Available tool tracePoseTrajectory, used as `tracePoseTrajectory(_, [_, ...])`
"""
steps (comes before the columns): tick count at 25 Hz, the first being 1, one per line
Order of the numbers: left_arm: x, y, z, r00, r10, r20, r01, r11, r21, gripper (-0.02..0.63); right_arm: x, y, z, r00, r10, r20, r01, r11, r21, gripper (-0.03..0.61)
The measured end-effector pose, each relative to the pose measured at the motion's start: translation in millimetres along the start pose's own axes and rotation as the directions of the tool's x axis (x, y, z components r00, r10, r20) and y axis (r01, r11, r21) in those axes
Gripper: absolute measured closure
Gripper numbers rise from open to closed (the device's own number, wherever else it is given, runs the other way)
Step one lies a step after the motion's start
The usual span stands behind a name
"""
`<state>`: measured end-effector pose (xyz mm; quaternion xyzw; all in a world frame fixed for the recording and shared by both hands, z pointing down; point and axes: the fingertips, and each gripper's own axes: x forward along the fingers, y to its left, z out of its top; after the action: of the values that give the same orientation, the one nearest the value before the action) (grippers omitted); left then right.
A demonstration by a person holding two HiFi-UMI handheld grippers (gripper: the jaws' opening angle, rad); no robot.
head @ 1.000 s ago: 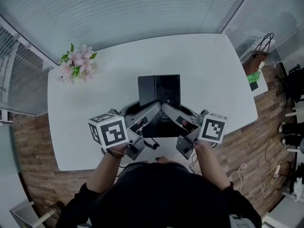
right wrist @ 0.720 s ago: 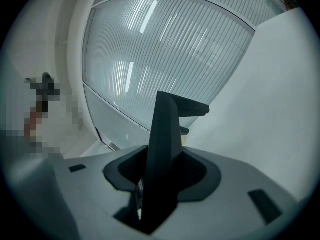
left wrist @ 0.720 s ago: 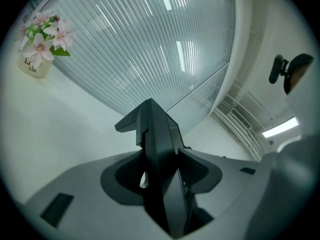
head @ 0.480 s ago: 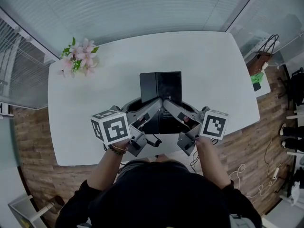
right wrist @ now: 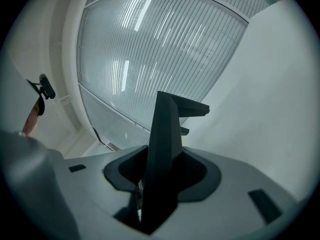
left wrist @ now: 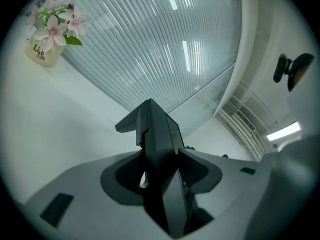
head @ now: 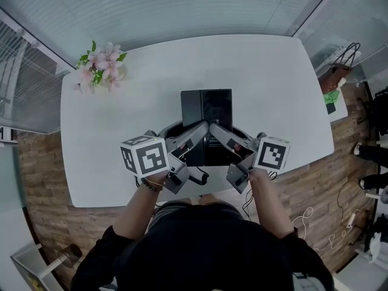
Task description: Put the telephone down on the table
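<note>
**Item:** telephone [head: 206, 109], black, flat and boxy. It sits over the middle of the white table [head: 273, 83], towards the near edge. No brand or print is legible on it. Whether its underside touches the tabletop cannot be made out.

**Left gripper** [head: 197, 132]: jaws closed onto the telephone's near-left edge, the black body wedged between the pads. Marker cube [head: 145, 157] with a black-and-white square pattern.

**Right gripper** [head: 219, 132]: jaws likewise clamped on the telephone's near-right edge. Marker cube [head: 271, 154] of the same kind.

**Writing:** a pale vase [left wrist: 44, 53] holding pink flowers [head: 100, 71] bears dark lettering that appears to read "Life", twice over. No other text is readable.

**Edges and room:**
- The vase stands at the far-left corner, well apart from the telephone.
- The tabletop is bare to the left of, to the right of and beyond the telephone.
- The near rounded edge runs just under the two grippers, with the person's torso against it.
- A ribbed glass wall [head: 182, 11] lies beyond the far edge.
- Wood floor [head: 42, 174] flanks both sides.
- A brown handbag [head: 337, 74] sits on a separate surface off the right corner.
</note>
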<state>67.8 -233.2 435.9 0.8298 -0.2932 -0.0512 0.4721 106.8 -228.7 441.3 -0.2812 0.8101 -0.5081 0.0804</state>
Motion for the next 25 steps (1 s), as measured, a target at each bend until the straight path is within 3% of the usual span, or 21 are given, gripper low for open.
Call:
tracePoseTrajectory(8, [4.2,11.9,-4.5,1.0,0.013,-0.005,-0.013,1.0,-0.007,0.391,5.2,-10.2,-4.1,1.0,0.014,-0.003,-0.014,0.999,0.028,0.393])
tracePoseTrajectory(12, [7.0,18.8,-7.6,1.0,0.023,-0.009,-0.024,1.0,-0.012,0.391,11.3,-8.1,-7.0,0.998,0.061,0.001,-0.06,0.996,0.069,0.394])
tracePoseTrajectory(25, [12.6,37.6,-14.6,0.999,0.039,-0.015,-0.04,0.999,-0.031,0.391,17.6,-27.3,-13.1,0.998,0.053,-0.016,-0.051,0.994,0.093,0.393])
